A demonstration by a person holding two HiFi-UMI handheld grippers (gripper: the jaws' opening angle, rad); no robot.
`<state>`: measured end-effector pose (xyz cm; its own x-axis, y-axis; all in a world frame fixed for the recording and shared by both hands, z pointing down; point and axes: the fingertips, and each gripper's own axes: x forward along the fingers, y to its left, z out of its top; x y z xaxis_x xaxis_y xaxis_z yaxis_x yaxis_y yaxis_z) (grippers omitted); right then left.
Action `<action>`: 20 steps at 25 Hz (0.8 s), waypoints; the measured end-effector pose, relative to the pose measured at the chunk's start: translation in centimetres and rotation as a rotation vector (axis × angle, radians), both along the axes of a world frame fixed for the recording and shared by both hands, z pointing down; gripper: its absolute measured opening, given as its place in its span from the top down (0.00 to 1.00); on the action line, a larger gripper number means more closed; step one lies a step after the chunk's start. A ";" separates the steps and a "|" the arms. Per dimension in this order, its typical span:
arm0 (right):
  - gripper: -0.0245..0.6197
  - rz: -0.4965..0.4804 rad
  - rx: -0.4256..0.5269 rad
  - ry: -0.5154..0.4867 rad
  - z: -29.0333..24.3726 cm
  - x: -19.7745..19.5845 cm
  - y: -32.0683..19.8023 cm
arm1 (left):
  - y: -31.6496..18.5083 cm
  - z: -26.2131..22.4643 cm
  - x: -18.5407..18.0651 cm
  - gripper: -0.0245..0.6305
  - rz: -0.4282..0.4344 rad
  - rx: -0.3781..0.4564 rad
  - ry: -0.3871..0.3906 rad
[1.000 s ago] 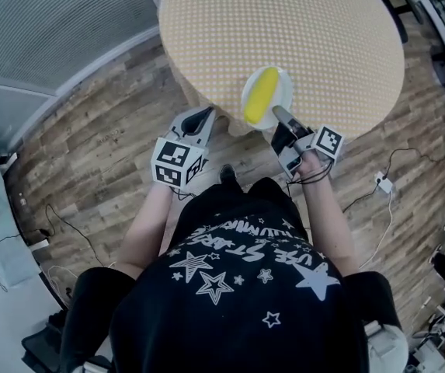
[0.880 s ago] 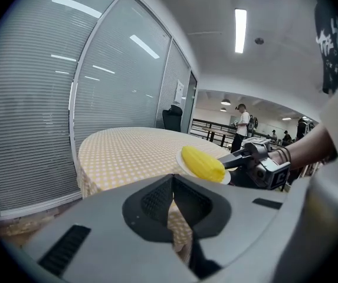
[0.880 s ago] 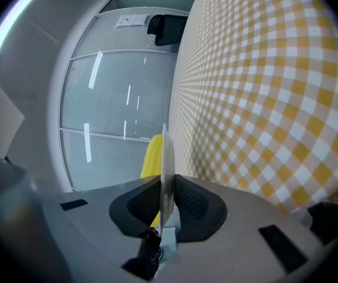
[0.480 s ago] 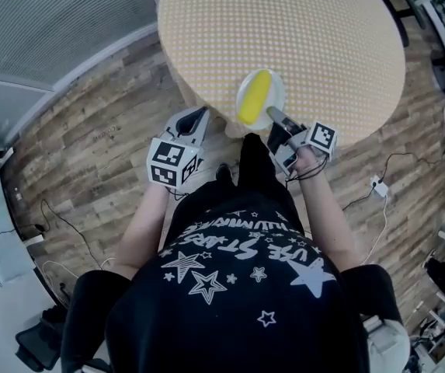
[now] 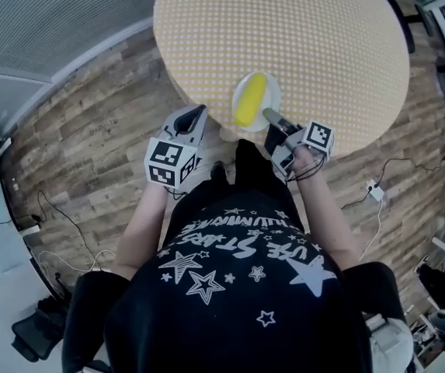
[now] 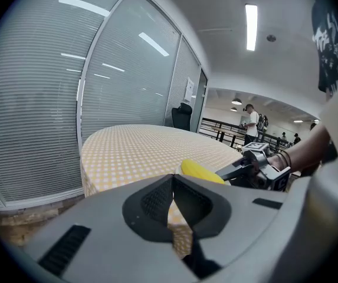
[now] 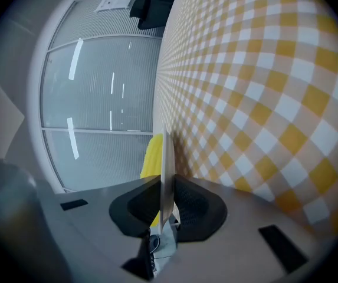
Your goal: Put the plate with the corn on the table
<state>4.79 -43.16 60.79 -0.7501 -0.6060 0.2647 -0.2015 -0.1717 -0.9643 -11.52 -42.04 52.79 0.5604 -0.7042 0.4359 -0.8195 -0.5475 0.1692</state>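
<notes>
A white plate (image 5: 256, 99) carrying a yellow corn cob (image 5: 250, 99) hangs just over the near edge of the round table with a yellow-and-white checked cloth (image 5: 284, 29). My right gripper (image 5: 273, 120) is shut on the plate's near rim. In the right gripper view the plate (image 7: 164, 158) stands edge-on between the jaws of the right gripper (image 7: 166, 184), with the corn (image 7: 151, 155) on its left and the cloth (image 7: 263, 99) on its right. My left gripper (image 5: 196, 118) is shut and empty, held off the table's edge to the left of the plate. The left gripper view shows the left gripper (image 6: 173, 178), the corn (image 6: 201, 171) and the right gripper (image 6: 257, 167).
Wood-plank floor (image 5: 90, 138) surrounds the table. Glass walls with blinds (image 5: 43, 22) run along the left. A cable and power strip (image 5: 374, 191) lie on the floor at the right. A black chair (image 7: 151, 7) stands at the table's far side. People stand far off (image 6: 252, 122).
The right gripper has carried the plate with the corn forward and slightly left, further over the table. The left gripper moved forward a little beside it.
</notes>
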 end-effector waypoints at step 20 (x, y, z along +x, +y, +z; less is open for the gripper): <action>0.89 0.054 -0.139 0.100 1.5 0.6 -0.3 | -0.3 0.3 1.6 0.95 0.034 -0.002 0.003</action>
<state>5.40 -43.43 62.33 -0.6832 -0.5970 0.4205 -0.2826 -0.3149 -0.9061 -9.91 -42.29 53.05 0.5853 -0.6838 0.4357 -0.8000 -0.5745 0.1731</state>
